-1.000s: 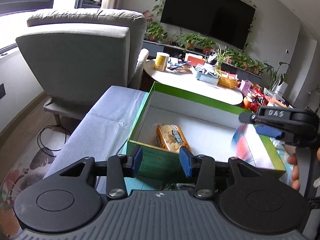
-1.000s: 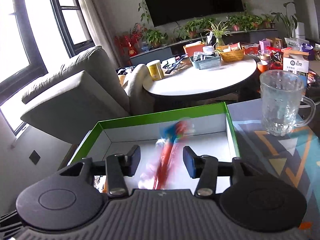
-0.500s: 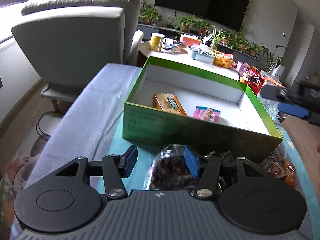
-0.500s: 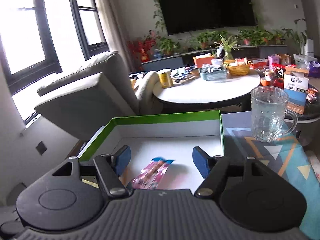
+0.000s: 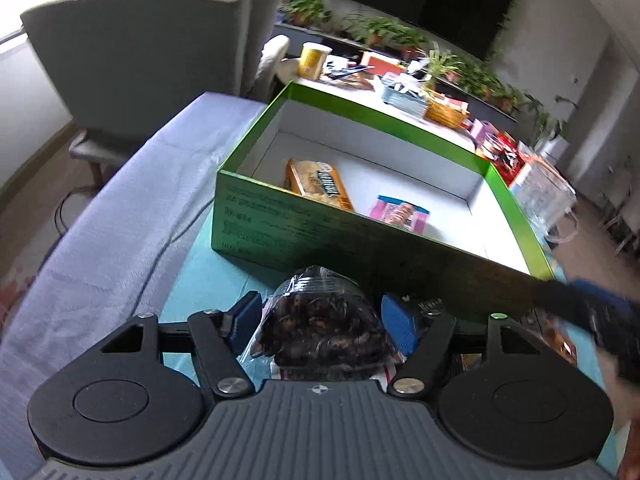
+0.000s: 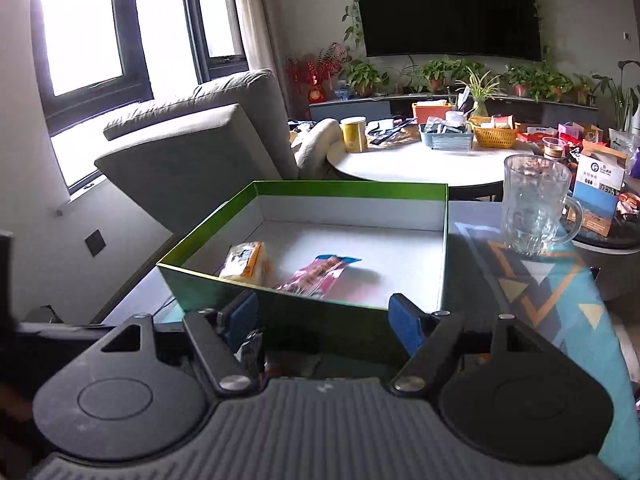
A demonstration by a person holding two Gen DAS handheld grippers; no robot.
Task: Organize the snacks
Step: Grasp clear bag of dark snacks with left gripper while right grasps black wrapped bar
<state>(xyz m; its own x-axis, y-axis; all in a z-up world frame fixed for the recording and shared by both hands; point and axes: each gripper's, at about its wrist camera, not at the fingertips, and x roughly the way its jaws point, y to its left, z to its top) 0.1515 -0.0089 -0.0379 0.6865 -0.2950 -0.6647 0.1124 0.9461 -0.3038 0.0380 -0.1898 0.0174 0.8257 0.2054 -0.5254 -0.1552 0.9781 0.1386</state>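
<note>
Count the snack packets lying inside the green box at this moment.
2. An orange packet lies near the box's left wall; a pink packet lies near the middle. The green box's near wall may hide others.

At my left camera's four o'clock my right gripper (image 5: 588,312) is a dark smear, jaws unreadable. The green box (image 5: 320,236) wall hides the lower ends of the orange packet (image 5: 320,186) and pink packet (image 5: 400,212). The dark snack bag (image 5: 320,324) between my opening left fingers (image 5: 246,316) runs under the gripper body; contact is unclear. Right camera, seven o'clock: a crinkled wrapper (image 6: 250,346) is mostly hidden.
</note>
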